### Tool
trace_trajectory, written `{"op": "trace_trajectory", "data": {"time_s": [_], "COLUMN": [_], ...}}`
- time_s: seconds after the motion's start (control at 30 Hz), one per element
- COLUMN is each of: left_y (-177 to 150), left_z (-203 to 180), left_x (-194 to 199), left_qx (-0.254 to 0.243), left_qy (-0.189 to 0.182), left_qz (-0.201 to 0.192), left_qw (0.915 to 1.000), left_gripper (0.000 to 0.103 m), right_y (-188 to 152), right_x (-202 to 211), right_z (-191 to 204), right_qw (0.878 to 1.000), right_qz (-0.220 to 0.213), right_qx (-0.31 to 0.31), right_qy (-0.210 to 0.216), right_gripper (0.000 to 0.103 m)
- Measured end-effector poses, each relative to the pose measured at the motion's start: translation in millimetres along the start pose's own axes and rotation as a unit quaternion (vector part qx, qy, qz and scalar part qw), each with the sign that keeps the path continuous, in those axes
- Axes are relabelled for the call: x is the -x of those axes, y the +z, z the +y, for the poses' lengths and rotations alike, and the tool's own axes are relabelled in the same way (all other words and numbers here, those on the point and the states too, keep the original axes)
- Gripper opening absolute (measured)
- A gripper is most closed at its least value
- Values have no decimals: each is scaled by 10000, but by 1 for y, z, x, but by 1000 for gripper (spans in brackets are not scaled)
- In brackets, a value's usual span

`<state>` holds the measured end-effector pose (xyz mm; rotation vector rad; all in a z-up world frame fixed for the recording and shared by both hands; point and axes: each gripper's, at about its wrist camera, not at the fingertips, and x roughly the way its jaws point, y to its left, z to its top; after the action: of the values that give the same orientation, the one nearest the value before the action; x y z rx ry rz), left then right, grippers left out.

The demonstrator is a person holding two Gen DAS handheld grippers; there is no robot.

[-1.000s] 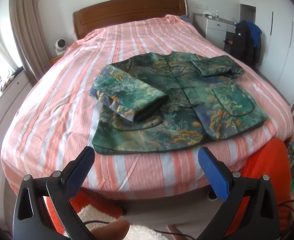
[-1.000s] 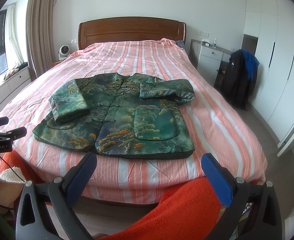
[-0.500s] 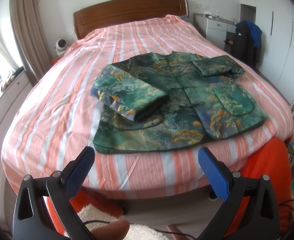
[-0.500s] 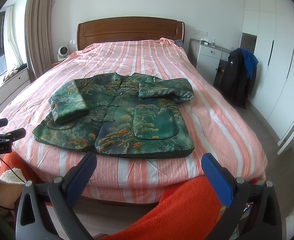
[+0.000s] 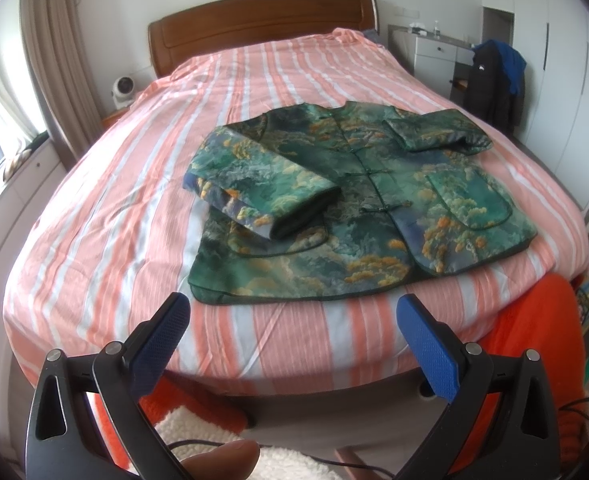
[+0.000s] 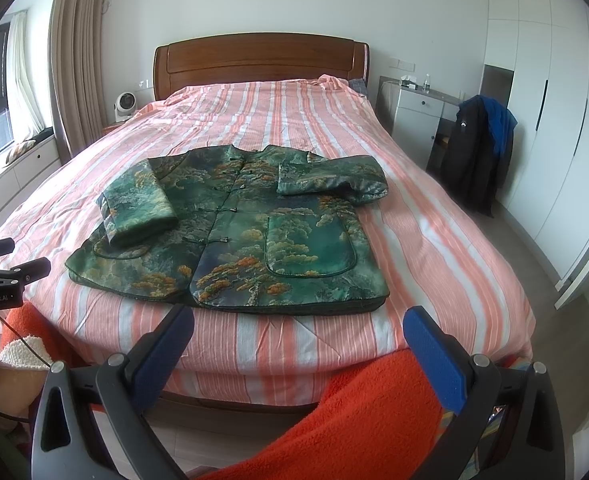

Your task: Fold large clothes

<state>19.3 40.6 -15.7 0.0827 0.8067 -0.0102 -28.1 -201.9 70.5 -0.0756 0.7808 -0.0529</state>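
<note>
A green patterned jacket (image 5: 374,200) lies flat, front up, near the foot of the bed, with both sleeves folded in over its body; it also shows in the right wrist view (image 6: 246,232). My left gripper (image 5: 294,320) is open and empty, hovering just short of the jacket's hem at the foot of the bed. My right gripper (image 6: 298,332) is open and empty, also short of the hem. The left gripper's body shows at the left edge of the right wrist view (image 6: 2,276).
The bed (image 6: 434,240) has a pink-and-white striped cover and a wooden headboard (image 6: 258,60). An orange fleece (image 6: 354,420) hangs at the foot. A white dresser (image 6: 418,112), a chair with dark coats (image 6: 478,152) and wardrobes (image 6: 554,120) stand to the right.
Both grippers have edged slightly closer to the bed. The jacket has not moved.
</note>
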Motion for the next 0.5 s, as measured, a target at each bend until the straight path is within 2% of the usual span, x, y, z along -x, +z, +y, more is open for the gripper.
{"op": "trace_trajectory", "data": {"time_s": [0.5], "left_y": [-10], "left_z": [6], "left_x": [-5], "left_qx": [25], "left_qy": [-3], "left_qz": [82], "left_qw": [10000], "left_gripper": [103], "right_y": [-4], "right_x": [-3], "right_z": [-3], "right_qw": [10000], "right_qz": [77], "right_qx": [-48], "right_qy": [-26], "right_gripper": [103]}}
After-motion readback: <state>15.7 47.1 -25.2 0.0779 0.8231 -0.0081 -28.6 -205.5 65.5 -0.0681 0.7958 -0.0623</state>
